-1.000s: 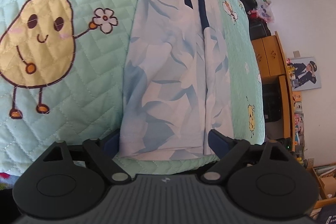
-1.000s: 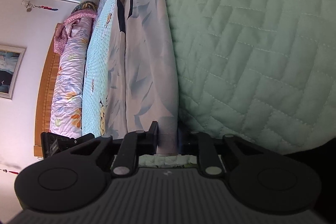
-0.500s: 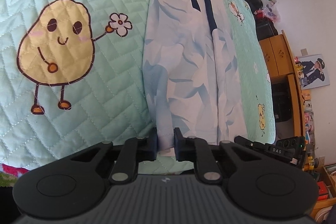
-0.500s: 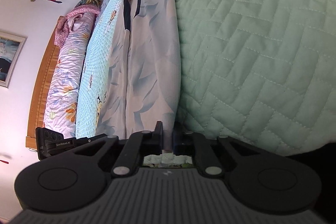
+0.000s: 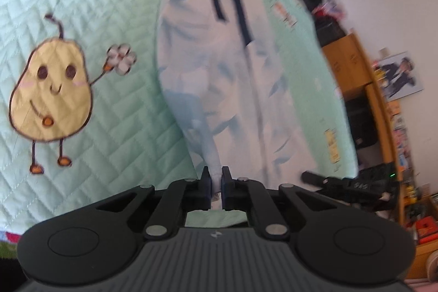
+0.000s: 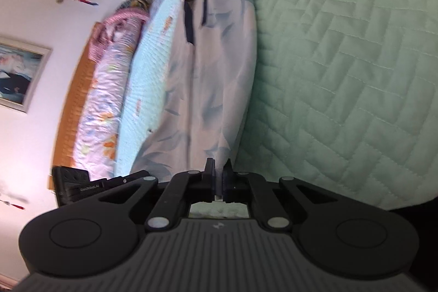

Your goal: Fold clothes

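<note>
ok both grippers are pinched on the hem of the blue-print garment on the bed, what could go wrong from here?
1. The left gripper pinches only a narrow bunch of the garment; it could slip out during the lift.
2. The right gripper grips right at the fabric edge, so the two corners may rise unevenly and skew the fold.
3. The dark tie lies loose at the far end and could bunch up inside the fold.

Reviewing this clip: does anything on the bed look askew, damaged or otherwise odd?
Nothing stands out. The garment lies lengthwise on the quilt, its near hem pinched by the left gripper and right gripper. Both views are motion-blurred; no tear or spill shows.
</note>
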A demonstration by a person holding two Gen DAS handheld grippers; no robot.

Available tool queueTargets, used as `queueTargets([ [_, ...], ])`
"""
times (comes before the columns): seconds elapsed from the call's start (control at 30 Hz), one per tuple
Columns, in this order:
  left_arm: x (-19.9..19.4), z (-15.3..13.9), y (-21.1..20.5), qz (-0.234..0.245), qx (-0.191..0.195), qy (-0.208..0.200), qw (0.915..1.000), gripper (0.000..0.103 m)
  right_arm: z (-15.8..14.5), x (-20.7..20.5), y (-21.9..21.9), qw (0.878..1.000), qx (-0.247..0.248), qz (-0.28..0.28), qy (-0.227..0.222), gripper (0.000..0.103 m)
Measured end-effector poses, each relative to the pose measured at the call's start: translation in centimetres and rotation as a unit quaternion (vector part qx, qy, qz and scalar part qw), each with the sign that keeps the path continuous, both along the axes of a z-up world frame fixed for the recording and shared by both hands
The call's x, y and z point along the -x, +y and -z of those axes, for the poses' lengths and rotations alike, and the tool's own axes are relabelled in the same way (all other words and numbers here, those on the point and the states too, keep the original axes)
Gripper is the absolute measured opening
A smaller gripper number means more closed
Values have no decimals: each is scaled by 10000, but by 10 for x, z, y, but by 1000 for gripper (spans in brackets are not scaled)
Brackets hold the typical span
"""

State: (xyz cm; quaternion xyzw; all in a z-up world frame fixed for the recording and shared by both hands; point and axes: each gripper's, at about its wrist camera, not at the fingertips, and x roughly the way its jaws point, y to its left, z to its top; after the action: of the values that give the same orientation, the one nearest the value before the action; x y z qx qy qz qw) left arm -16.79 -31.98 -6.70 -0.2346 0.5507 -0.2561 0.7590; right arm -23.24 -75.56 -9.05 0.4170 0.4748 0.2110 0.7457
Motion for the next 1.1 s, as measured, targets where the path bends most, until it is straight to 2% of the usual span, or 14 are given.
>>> queueTargets([
  [0.07, 0, 9, 0, -12, -118, 156, 9998, 6, 4, 1, 0, 9999, 116, -37, 68, 5],
  [0.13, 0, 17, 3, -89, -148, 313, 9994, 21, 7, 2, -1, 9995, 264, 9, 169, 10],
  [0.17, 1, 20, 7, -160, -107, 387, 9991, 23, 10, 3, -3, 9996, 192, 14, 225, 11],
  [0.2, 2, 22, 12, -275, 37, 442, 9986, 26, 13, 4, -5, 9995, 87, 55, 284, 12],
  [0.3, 6, 27, 29, -671, 487, 562, 9950, 45, 14, 9, -10, 9992, 49, 185, 358, 14],
  [0.37, 9, 31, 40, -954, 771, 680, 9901, 48, 5, 14, -8, 9986, 349, 201, 330, 15],
  [0.43, 11, 32, 46, -1053, 879, 732, 9878, 48, -15, 21, -2, 9936, 1108, 225, 77, 16],
  [0.5, 14, 31, 47, -1016, 926, 701, 9880, 51, -40, 29, 12, 9805, 1934, 164, -299, 18],
  [0.57, 18, 29, 46, -917, 888, 610, 9899, 55, -59, 34, 24, 9755, 2098, 63, -660, 18],
  [0.63, 22, 28, 44, -817, 851, 519, 9917, 56, -63, 29, 36, 9867, 1429, -144, -759, 19],
  [0.7, 25, 23, 39, -662, 719, 340, 9946, 56, -54, 16, 53, 9949, 740, -349, -591, 19],
  [0.77, 28, 16, 28, -364, 422, 64, 9984, 56, -39, 1, 69, 9980, 372, -389, -341, 22],
  [0.97, 39, 9, 8, 254, -207, -373, 9988, 57, -9, -30, 98, 9981, 383, -420, 244, 22],
  [1.1, 40, 11, 4, 432, -314, -454, 9975, 62, 3, -28, 106, 9972, 273, -459, 525, 20],
])
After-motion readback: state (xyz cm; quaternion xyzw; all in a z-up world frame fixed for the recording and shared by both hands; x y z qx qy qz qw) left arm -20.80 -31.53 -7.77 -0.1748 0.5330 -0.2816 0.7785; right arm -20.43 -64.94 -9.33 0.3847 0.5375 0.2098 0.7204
